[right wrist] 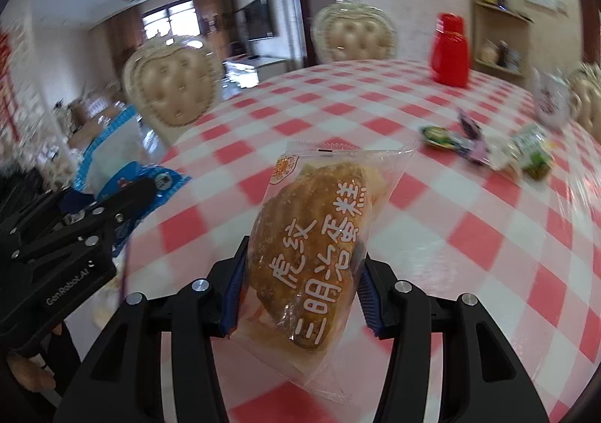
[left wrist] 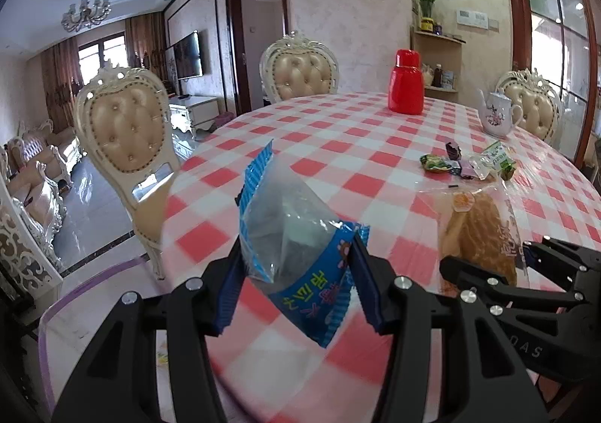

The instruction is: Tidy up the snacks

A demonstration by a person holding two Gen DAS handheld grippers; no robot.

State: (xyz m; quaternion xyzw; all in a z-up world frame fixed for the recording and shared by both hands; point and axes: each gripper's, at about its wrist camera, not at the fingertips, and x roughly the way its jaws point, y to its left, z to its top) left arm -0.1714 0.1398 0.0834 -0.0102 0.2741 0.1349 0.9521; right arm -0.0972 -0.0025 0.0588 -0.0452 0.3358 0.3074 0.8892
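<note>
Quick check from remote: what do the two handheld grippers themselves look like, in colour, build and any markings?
Both match: the left gripper and right gripper are matte black, angular linkage frames with silver round bolt heads and ridged blue pads lining the fingertips. White lettering reading "GenRobot.AI" marks the left gripper's body in the right wrist view. No cables or sleeves are visible.

both wrist views look forward along their fingers, low and close over the checked table (left wrist: 375, 167), sharing its far side.

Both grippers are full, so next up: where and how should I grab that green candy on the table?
Grip the green candy across its plump middle, coming straight down from above. It lies flat on the tablecloth with its left side free, while other wrappers crowd its right end.
</note>
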